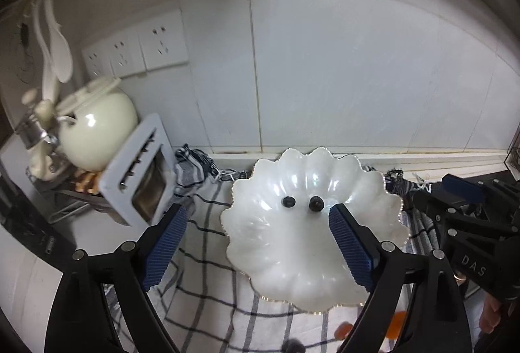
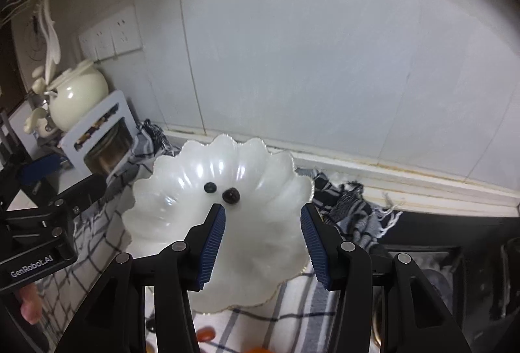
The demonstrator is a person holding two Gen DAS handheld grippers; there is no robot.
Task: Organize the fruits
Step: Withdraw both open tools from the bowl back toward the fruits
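White tiled wall formed the background across the upper half of both views, with a row of wall sockets (image 1: 136, 49) at upper left. Checked cloth (image 1: 208, 258), white with dark lines, covered the counter at lower centre.

Item one: shell-shaped dish (image 1: 292, 258), pearly white with a scalloped gilt rim, resting on the cloth at frame centre. Contents: two small dark fruits (image 1: 288, 202), round, lying near each other but apart in the hollow of the dish; kind not determinable.

Item two: left gripper (image 1: 258, 250), blue ribbed pads spread wide, nothing between them, poised above the near part of the dish.

Item three: right gripper (image 2: 263, 247), pads partly apart, likewise empty, above the same dish and just short of the dark fruits.

Item four: loose fruit at the bottom edge of both views, off the dish: orange-red pieces (image 2: 205, 335), blurred, and a dark piece (image 1: 294, 346) on the cloth.

Item five, left of frame: cream ceramic pot (image 1: 97, 132) and a white rack (image 1: 143, 171) beside it.

Assessment: two pieces judged as placed; both tools empty; the pieces at the lower edge appeared left to gather. Task judged at an early to middle stage.
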